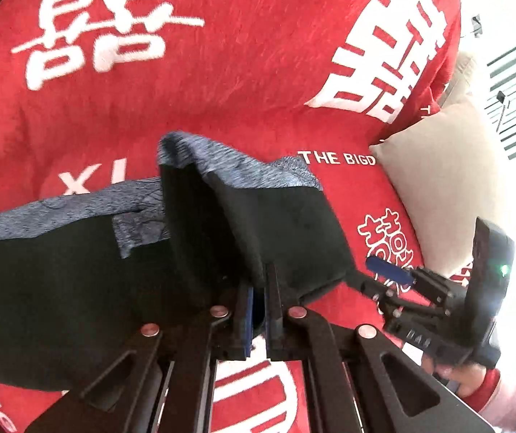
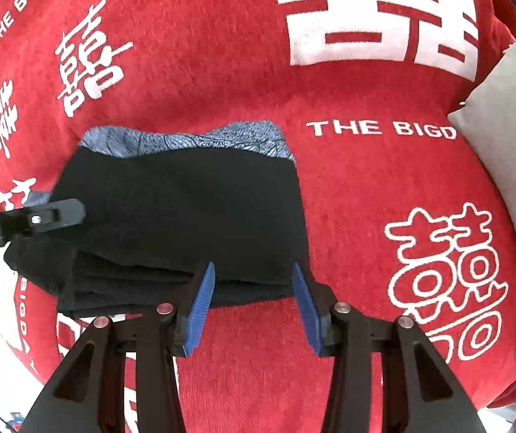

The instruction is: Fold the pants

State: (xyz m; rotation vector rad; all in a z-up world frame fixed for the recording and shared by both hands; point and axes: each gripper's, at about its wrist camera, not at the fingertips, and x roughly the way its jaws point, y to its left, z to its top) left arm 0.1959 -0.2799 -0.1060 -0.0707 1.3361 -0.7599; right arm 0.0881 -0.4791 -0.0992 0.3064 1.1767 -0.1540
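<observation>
At the bottom centre of the left wrist view, the left hand-held gripper (image 1: 256, 288) is seen with its two fingers drawn close together, pinched on a raised fold of the one pair of black pants (image 1: 276, 231). From that pinch the cloth is lifted into a peak, its blue-grey patterned waistband (image 1: 221, 158) turned up at mid-frame, while the rest of the pants trails to the lower left.

At the bottom centre of the right wrist view, the right hand-held gripper (image 2: 254, 281) is seen spread wide, its two blue pads (image 2: 200, 310) set at the near edge of the folded pants (image 2: 185, 209); nothing is held between them. The left hand-held gripper (image 2: 77, 213) is shown at the left edge, at the side of the pants.

The pants lie on one red blanket (image 2: 221, 54) printed with white characters. One beige pillow (image 2: 510, 162) is seen at the right edge of the frame.
</observation>
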